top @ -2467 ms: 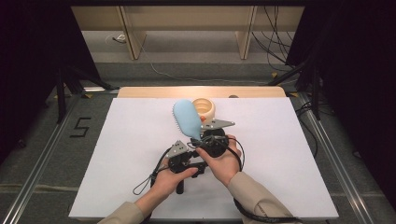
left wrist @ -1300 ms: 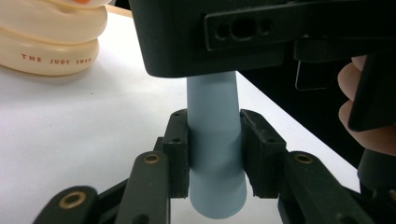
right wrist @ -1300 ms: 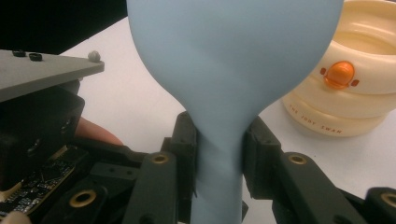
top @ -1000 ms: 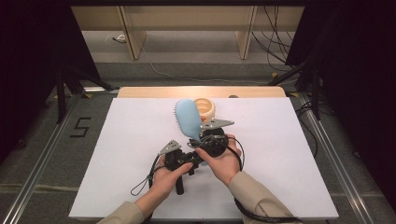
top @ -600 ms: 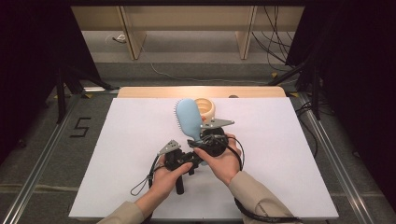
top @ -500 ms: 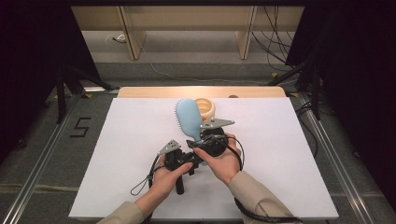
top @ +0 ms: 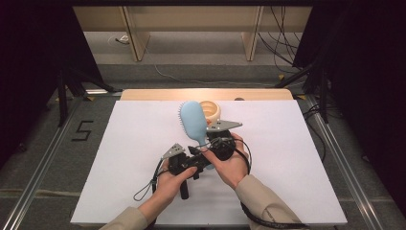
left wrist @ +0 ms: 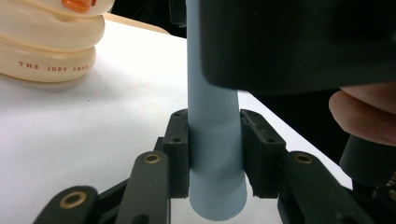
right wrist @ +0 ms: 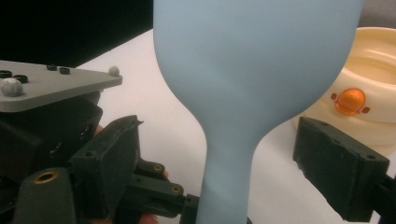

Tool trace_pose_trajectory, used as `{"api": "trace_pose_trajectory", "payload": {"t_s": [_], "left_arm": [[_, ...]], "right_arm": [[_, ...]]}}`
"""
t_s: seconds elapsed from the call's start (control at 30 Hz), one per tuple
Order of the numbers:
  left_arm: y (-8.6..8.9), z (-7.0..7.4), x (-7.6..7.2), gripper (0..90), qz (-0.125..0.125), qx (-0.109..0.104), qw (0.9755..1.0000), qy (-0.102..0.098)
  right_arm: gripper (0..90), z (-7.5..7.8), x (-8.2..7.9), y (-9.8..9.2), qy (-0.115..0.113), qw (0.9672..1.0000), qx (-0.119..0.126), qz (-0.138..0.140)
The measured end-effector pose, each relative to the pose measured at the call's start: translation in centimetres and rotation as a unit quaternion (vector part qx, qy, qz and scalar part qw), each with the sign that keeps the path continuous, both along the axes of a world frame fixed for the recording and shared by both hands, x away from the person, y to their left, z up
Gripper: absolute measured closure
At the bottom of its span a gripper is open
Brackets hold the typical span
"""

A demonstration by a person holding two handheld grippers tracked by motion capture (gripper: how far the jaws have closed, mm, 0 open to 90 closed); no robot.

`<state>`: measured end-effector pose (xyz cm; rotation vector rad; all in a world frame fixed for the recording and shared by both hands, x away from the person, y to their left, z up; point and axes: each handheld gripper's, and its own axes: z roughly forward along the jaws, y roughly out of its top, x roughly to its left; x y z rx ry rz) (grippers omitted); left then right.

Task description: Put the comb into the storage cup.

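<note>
Table [top: 297, 158]: a white top, with both forearms coming in from the near edge.
Hairbrush [top: 192, 120]: pale blue, near the middle of the table, a little toward the far side; its oval head points far and its handle runs back toward the person. In the right gripper view the smooth back of the head [right wrist: 252, 60] faces the camera.
Cream tub [top: 210, 110]: a round, ribbed, cream-coloured thing with an orange button, just to the right of the brush head on the far side; whether the two touch I cannot tell.
Right gripper [top: 218, 143]: held in the right hand, just right of the handle. Its jaws have just been opening and now stand wide, one on each side of the handle's neck with clear gaps, the pads [right wrist: 341, 163] not pressing on it.
Left gripper [top: 189, 160]: held in the left hand, near and left of the right one. Its jaws are clamped on the near end of the brush handle [left wrist: 212, 158], both pads [left wrist: 180, 149] flat against it.
Handle end: it sticks out a little past the left gripper's pads, toward the person.
</note>
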<state>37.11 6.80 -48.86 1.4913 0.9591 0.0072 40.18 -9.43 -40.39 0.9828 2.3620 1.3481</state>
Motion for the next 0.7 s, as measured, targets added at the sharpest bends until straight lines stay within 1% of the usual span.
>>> {"api": "trace_pose_trajectory", "payload": {"t_s": [0.1, 0.2, 0.4, 0.7], "left_arm": [[0.0, 0.0, 0.0, 64.8, 0.001, -0.001, 1.0000, -0.002], [0.0, 0.0, 0.0, 64.8, 0.001, -0.001, 1.0000, -0.002], [0.0, 0.0, 0.0, 64.8, 0.002, -0.002, 1.0000, -0.001], [0.0, -0.1, 0.1, 64.8, 0.000, -0.002, 1.0000, 0.000]], "right_arm": [[11.5, 0.1, 0.0, -0.1, -0.003, 0.9999, 0.003, -0.014], [8.5, 0.2, 0.1, -0.2, -0.008, 0.9999, 0.004, -0.014], [7.0, 0.7, 0.0, -0.5, -0.016, 0.9996, 0.011, -0.019], [6.2, 1.2, 0.0, -0.8, -0.025, 0.9993, 0.014, -0.023]]}}
